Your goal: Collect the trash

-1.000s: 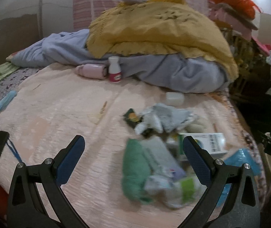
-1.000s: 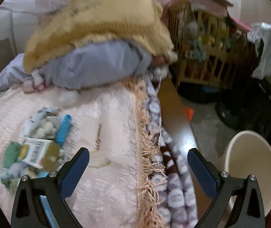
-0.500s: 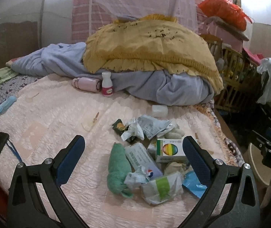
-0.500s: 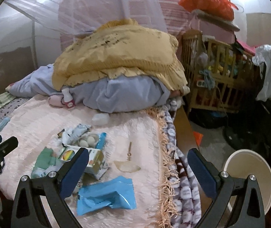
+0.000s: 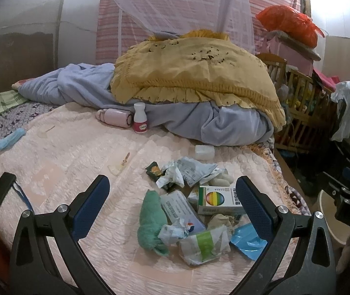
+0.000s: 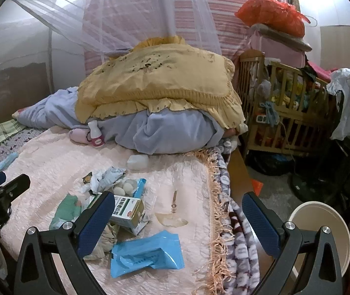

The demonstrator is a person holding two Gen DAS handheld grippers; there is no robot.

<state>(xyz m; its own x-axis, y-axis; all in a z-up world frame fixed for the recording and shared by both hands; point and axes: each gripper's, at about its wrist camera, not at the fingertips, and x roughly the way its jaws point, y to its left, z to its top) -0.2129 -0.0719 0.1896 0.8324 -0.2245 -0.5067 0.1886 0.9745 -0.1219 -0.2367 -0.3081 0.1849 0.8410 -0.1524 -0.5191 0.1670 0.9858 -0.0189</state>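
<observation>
Pink bedspread (image 5: 52,172) under a heap of trash, both grippers hanging over it with jaws spread wide and empty.

The left gripper (image 5: 172,206) is hovering above the pile: a green wad (image 5: 150,223) at its 6 o'clock, a crumpled wrapper (image 5: 204,245) just beside it, a rainbow box (image 5: 217,200) toward 3 o'clock. The right gripper (image 6: 178,223) is facing the bed edge, with a blue packet (image 6: 145,255) at 7 o'clock and the bucket (image 6: 322,223) on the floor at 4 o'clock. I'd judge the loose blue packet the easiest first pick: coming down flat, pinching its raised fold, then swinging to the bucket without snagging the fringe (image 6: 216,209).
</observation>
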